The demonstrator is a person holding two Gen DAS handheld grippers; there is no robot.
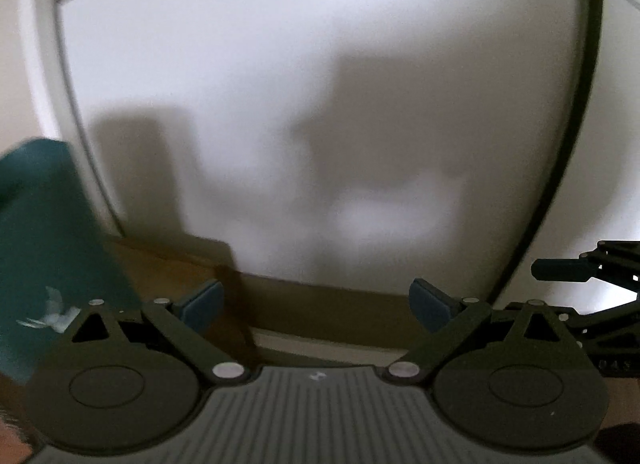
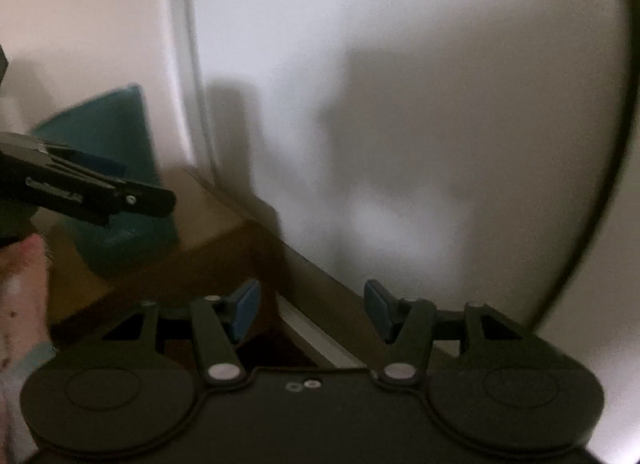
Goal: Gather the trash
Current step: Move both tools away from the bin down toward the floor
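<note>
Judging from both views, the collecting is not showing any progress yet: no trash is appearing anywhere, only a teal bin-like container [image 2: 116,167], blurred, which is sitting at the left on a brown surface against the white wall [image 1: 280,83]. Beside it, the left tongs [image 1: 318,304] are gaping fully wide and carrying nothing, tilting downward, while the right tongs [image 2: 312,312] are likewise standing open and empty, angling down toward the wall's foot.

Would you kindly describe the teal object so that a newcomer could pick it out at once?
Start at the big white wall panel and follow its left edge down to the brown surface. The teal object stands there by the beige wall, behind the left gripper. It is the only strongly coloured thing; too blurred to identify.
</note>
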